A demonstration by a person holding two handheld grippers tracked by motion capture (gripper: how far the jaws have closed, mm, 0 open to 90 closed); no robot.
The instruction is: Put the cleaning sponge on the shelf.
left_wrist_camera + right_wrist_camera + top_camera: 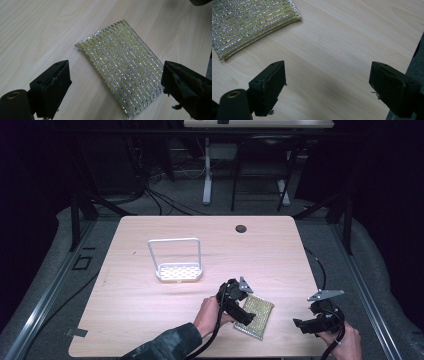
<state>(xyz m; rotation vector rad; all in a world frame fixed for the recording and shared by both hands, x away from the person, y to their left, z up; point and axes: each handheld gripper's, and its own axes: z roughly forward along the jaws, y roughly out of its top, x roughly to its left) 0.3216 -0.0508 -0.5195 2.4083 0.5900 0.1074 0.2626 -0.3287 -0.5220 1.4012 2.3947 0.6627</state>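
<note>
A flat yellow scouring pad with silver stripes [257,315] lies on the wooden table near its front edge. My left gripper [241,312] hovers just above the pad [122,72], open, its jaws straddling it with nothing held. Off to the right, near the table's front right corner, my right gripper [307,325] stands open over bare wood [329,82]; the pad [247,22] lies beyond its jaws at the upper left of the right gripper view.
A white wire rack with a tall handle and perforated base [176,262] stands left of the table's middle. A dark round hole [241,228] sits near the far edge. The table edge [414,55] runs close beside my right gripper.
</note>
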